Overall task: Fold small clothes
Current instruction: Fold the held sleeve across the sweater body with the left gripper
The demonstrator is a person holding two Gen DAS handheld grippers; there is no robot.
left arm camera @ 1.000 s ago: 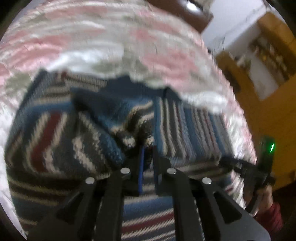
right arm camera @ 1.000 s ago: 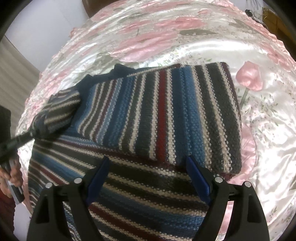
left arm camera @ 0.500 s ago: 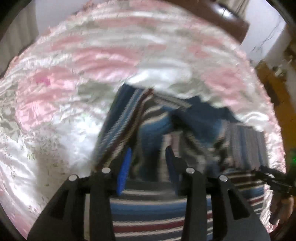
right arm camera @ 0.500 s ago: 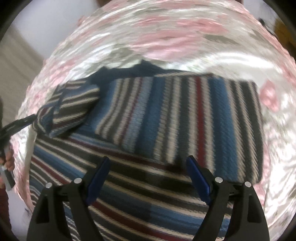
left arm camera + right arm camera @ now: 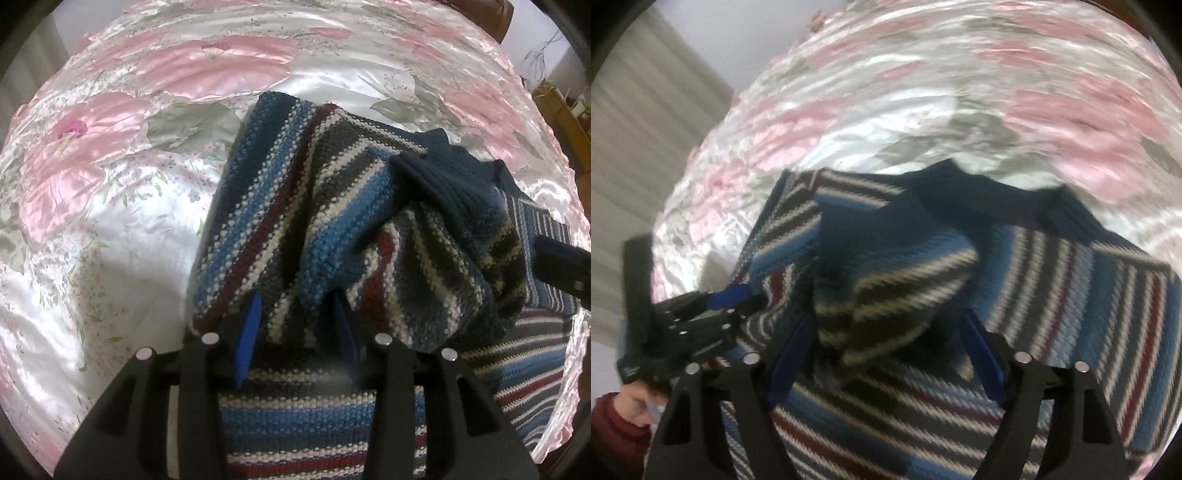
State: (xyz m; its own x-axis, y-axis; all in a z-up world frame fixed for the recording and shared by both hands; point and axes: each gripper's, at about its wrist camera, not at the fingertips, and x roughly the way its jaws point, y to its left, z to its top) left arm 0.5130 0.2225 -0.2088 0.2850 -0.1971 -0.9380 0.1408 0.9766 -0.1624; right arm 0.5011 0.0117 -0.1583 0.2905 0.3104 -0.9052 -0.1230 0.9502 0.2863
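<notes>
Striped sweater (image 5: 332, 229) on floral satin bedspread (image 5: 110, 221), one sleeve (image 5: 886, 295) bunched across its body; left gripper (image 5: 295, 325) released, fingers parted around loose knit; right gripper (image 5: 886, 354) spread wide over the sleeve, gripping nothing; red-sleeved hand (image 5: 631, 402) behind the left gripper.
</notes>
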